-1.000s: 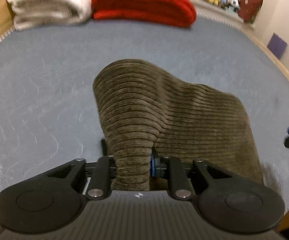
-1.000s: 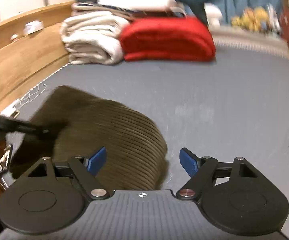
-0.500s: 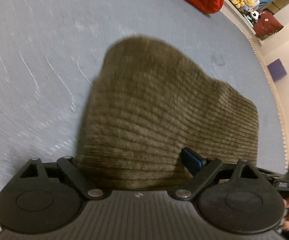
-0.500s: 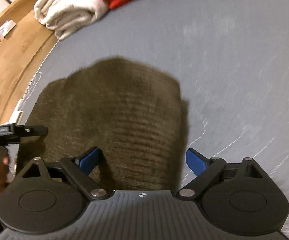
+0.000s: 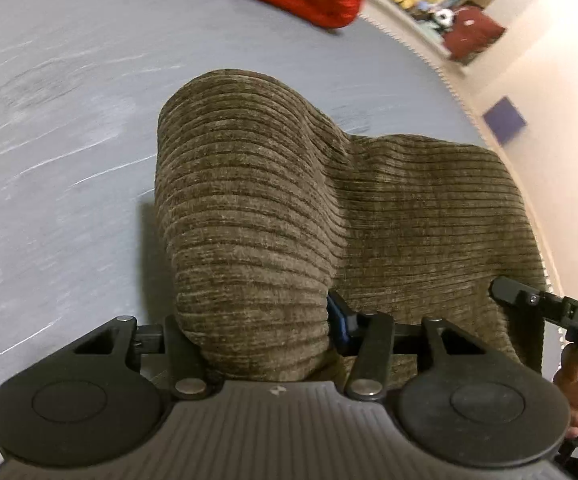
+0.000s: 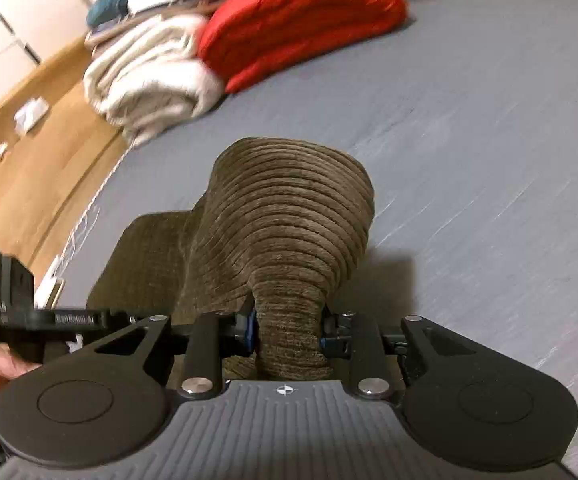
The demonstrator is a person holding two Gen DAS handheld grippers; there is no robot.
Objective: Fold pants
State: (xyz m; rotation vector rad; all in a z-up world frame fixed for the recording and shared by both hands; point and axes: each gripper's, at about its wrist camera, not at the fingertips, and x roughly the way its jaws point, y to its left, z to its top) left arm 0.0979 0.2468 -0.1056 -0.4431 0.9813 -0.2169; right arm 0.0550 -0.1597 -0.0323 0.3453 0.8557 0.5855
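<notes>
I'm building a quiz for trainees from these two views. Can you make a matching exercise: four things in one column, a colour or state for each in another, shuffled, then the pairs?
Things:
1. pants
2. blanket
3. towels
4. bed

Colour or state:
A. cream, folded in a stack
B. grey-blue, flat
C. olive-brown, pinched by both grippers
D. red, folded

Pairs: 1-C, 2-D, 3-A, 4-B

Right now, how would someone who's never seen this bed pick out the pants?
Start at the grey bed, with folded blankets stacked at its far end. Nearer the camera lies the pants, pinched by the left tool and right tool. They alone are brown ribbed corduroy; the blankets are red and cream.
</notes>
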